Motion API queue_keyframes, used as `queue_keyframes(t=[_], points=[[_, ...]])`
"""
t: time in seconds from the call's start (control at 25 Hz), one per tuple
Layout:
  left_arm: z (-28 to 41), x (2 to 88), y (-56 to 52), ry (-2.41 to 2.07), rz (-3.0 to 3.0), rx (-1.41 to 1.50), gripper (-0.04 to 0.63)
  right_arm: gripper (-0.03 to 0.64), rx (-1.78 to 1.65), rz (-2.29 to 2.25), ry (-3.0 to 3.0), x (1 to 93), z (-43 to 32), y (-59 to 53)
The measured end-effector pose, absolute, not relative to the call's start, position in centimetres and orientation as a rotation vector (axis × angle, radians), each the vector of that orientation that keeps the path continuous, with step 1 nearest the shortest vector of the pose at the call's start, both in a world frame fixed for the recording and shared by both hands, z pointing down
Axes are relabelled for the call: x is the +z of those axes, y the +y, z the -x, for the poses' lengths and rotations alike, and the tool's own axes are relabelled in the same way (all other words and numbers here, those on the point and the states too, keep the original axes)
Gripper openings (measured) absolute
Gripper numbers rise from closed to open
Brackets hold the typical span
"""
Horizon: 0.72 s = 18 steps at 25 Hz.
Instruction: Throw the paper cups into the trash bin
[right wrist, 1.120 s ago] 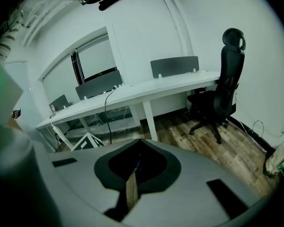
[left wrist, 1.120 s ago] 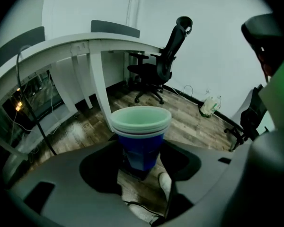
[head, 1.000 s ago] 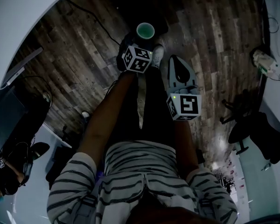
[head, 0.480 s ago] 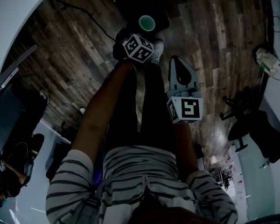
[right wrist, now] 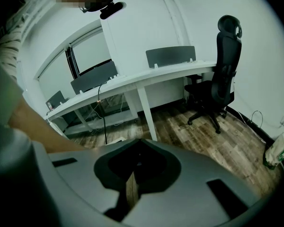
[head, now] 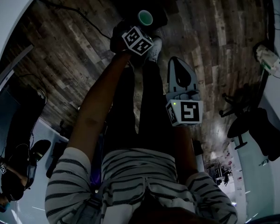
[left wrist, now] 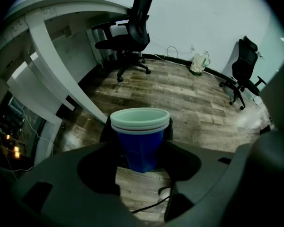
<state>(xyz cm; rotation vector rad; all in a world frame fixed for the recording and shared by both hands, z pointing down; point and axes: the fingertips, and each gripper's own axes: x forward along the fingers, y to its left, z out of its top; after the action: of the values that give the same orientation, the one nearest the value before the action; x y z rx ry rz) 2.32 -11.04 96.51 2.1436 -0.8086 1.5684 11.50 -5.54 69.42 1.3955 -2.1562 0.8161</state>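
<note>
Left gripper (left wrist: 141,161): jaws spread wide, pinching stacked blue cups (left wrist: 140,135) by lower body. Cups upright, pale rims up, above wood floor (left wrist: 194,98). Dark shape (left wrist: 105,129) just behind cups, identity unclear. Head view: cups (head: 145,17) just beyond left gripper. Right gripper (right wrist: 137,143): jaws pressed together, nothing between. Desk (right wrist: 146,79) and chair (right wrist: 217,79) beyond.

Open floor at right, furniture crowding left
Left gripper view: floor (left wrist: 199,98) is running free toward 3 o'clock; a desk (left wrist: 52,74) is blocking 9 to 11, an office chair (left wrist: 128,32) is standing at 12, a second chair (left wrist: 246,67) at 2, paper cups (left wrist: 139,131) filling centre.
</note>
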Motion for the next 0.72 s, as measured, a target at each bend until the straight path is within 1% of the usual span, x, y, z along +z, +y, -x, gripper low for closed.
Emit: queue_keyframes(t=[0.72], points=[[-2.3, 97.2, -10.4, -0.874, -2.09, 1.531, 0.269, 0.011, 0.832, -1.41, -2.139, 70.3, -12.5, -4.4]])
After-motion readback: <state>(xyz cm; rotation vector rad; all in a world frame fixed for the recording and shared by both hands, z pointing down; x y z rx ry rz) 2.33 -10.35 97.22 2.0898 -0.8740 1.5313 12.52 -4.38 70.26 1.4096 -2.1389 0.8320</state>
